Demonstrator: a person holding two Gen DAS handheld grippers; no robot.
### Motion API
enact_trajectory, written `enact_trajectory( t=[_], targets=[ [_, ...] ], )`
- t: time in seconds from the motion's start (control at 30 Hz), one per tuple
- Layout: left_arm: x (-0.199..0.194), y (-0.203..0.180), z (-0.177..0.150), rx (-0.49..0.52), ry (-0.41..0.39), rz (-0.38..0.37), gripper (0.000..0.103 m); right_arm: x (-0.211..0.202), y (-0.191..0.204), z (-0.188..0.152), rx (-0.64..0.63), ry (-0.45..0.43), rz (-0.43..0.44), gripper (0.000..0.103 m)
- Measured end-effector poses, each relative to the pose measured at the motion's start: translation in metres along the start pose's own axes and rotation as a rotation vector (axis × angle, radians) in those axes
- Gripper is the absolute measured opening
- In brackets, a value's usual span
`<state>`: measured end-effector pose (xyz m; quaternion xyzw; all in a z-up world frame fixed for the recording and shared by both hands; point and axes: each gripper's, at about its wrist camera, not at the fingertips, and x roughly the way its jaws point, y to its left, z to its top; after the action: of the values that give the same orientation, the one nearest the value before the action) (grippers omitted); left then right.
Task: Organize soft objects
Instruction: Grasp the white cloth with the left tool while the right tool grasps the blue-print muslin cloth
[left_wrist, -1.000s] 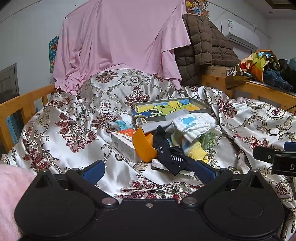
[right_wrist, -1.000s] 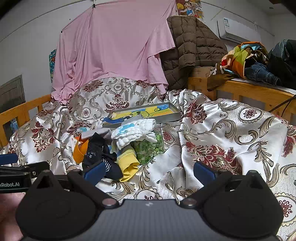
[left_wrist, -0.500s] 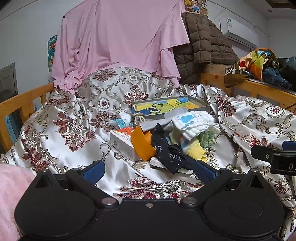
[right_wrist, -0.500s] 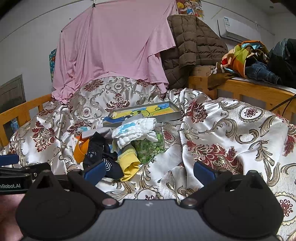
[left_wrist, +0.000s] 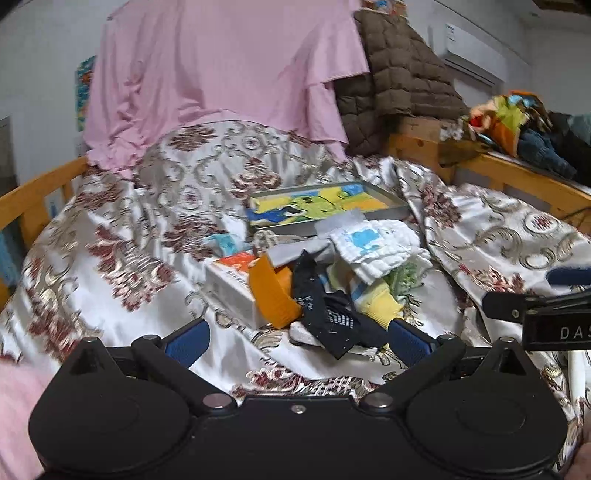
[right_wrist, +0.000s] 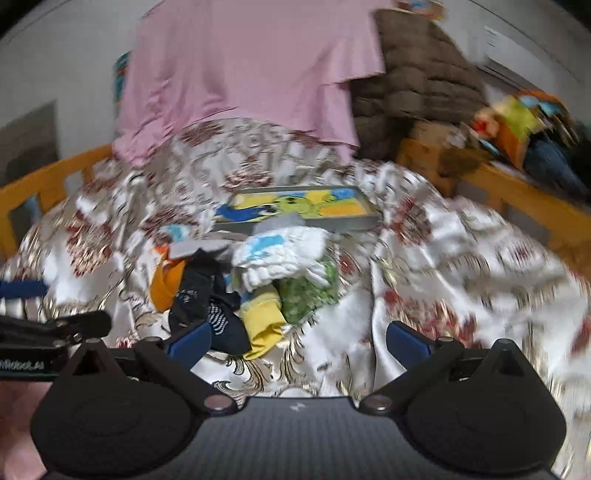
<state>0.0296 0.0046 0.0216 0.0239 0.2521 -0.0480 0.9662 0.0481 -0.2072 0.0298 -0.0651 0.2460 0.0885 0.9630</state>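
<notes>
Left tongs (left_wrist: 297, 338) — jaws spread wide, nothing between them; held low over the bedspread (left_wrist: 122, 280), pointed at the pile, probably lining up for a first pick. The nearer end of the black sock (left_wrist: 325, 314) lies just ahead of the blue pads (left_wrist: 186, 341).

Right tongs (right_wrist: 297, 338) — likewise spread and empty, hanging beside the left pair; each shows at the edge of the other's view.

Pile of soft things — middle of the bed, on the bedspread. Black sock on the near side, draped against an orange piece (left_wrist: 273, 295); yellow sock (left_wrist: 380, 301) beside it; white cloth with a blue print (left_wrist: 373, 247) on top; something green (right_wrist: 306, 291) under that cloth, mostly covered, kind unclear.

Hard items mixed in — white carton (left_wrist: 232, 291), half under the orange piece; cartoon-printed tray (left_wrist: 321, 206) behind the pile, lying flat, its near edge overlapped by a grey piece (left_wrist: 291, 253). Possibly the tray is meant to receive the sorted things; this is a guess.

Not legible — the right view is smeared by blur, so fine detail is lost. How many socks, and which pair up, cannot be told. A pink fuzzy mass (left_wrist: 18, 413) is cut off at the left view's lower corner.
</notes>
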Motion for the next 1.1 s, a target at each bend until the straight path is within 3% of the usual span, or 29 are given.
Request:
enact_trajectory(
  t=[0.1, 0.27, 0.57, 0.87, 1.1],
  targets=[
    [0.009, 0.002, 0.012, 0.050, 0.018, -0.040, 0.102, 0.003, -0.003, 0.023, -0.074, -0.002, 0.018, 0.103],
    [0.030, 0.012, 0.034, 0.103, 0.051, -0.108, 0.102, 0.020, -0.021, 0.068, -0.041, 0.028, 0.063, 0.103],
    [0.086, 0.042, 0.075, 0.028, 0.081, -0.162, 0.102, 0.069, -0.014, 0.119, -0.103, 0.051, 0.090, 0.103],
    [0.145, 0.062, 0.097, -0.008, 0.106, -0.168, 0.102, 0.113, 0.009, 0.131, -0.286, 0.086, 0.110, 0.103],
    [0.174, 0.053, 0.102, 0.099, 0.124, -0.231, 0.102, 0.148, 0.013, 0.102, -0.451, 0.051, 0.083, 0.103]
  ],
)
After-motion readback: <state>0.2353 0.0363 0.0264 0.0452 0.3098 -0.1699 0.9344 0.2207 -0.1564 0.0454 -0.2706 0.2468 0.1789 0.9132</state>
